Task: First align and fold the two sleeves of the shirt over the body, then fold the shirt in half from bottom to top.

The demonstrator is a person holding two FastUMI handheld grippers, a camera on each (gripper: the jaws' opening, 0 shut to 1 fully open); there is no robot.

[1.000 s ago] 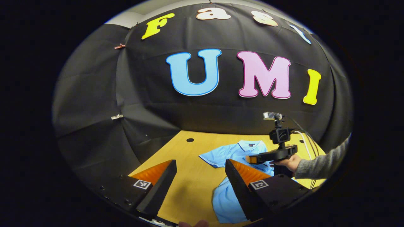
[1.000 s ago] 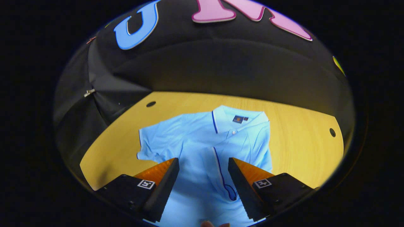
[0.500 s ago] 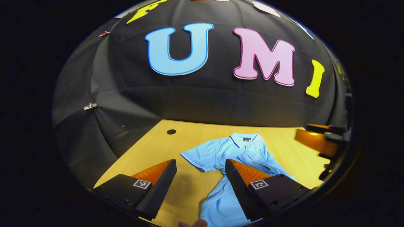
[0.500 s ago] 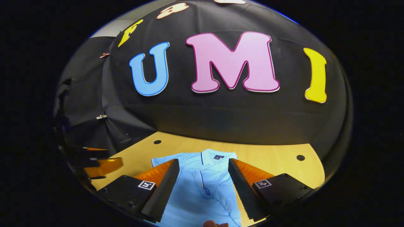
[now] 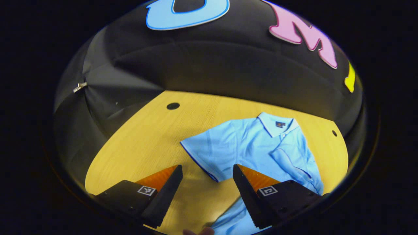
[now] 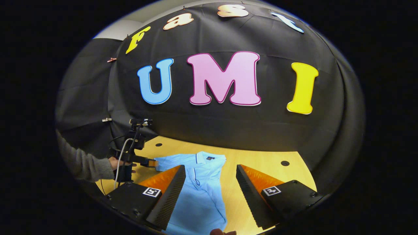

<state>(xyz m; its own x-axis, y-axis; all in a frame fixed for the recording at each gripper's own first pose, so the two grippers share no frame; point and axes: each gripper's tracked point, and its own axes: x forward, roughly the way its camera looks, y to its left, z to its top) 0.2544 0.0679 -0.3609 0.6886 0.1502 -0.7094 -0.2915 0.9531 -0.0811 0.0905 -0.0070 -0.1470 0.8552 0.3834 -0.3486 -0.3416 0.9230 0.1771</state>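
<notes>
A: In the left gripper view, the left claw (image 5: 207, 182) stands released at the bottom of the frame, jaws spread and holding nothing, above the near edge of a pale blue shirt (image 5: 254, 150) lying on the wooden worktop (image 5: 143, 143).

B: And beyond the jaws?

A: One sleeve (image 5: 204, 153) lies spread flat at centre frame; the other sleeve (image 5: 290, 163) lies folded over the body at right. The collar (image 5: 276, 120) points to the upper right, toward the black cloth wall.

B: What does the right gripper view add?

A: The right claw (image 6: 210, 184), also released and empty, at the bottom of the frame over the shirt (image 6: 199, 192). Farther off, at middle left, the left claw (image 6: 152, 162) reaches the spread sleeve (image 6: 168, 162), held by a hand (image 6: 114, 162) in a grey sleeve (image 6: 83, 161); whether it touches the cloth cannot be told.
</notes>
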